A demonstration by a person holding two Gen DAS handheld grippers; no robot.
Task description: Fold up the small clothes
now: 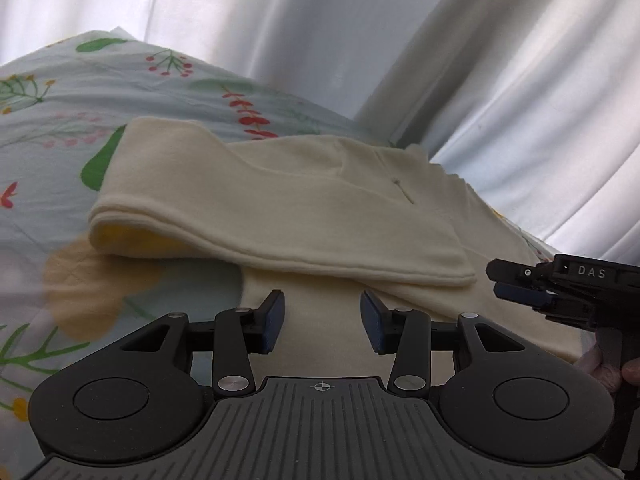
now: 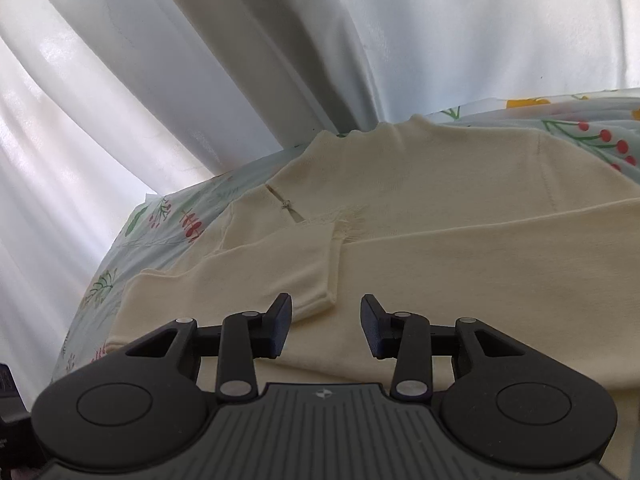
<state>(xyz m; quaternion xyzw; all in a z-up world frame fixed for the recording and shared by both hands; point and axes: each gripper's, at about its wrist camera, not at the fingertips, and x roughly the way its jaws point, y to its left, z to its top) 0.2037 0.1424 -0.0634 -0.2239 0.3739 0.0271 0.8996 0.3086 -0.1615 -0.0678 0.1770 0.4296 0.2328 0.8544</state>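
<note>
A cream long-sleeved top (image 1: pixel 304 208) lies on the floral bedsheet (image 1: pixel 48 128), with one sleeve folded across its body. My left gripper (image 1: pixel 322 326) is open and empty, just above the garment's near hem. The right gripper (image 1: pixel 520 292) shows at the right edge of the left wrist view, over the garment's right side. In the right wrist view the same top (image 2: pixel 440 208) fills the middle, with the folded sleeve's cuff (image 2: pixel 316 276) just ahead of the left finger. My right gripper (image 2: pixel 325 326) is open and empty above the cloth.
White curtains (image 1: pixel 360 32) hang behind the bed and also show in the right wrist view (image 2: pixel 200 60). The floral sheet (image 2: pixel 168 220) extends to the left of the garment. A hand (image 1: pixel 608 368) holds the right gripper.
</note>
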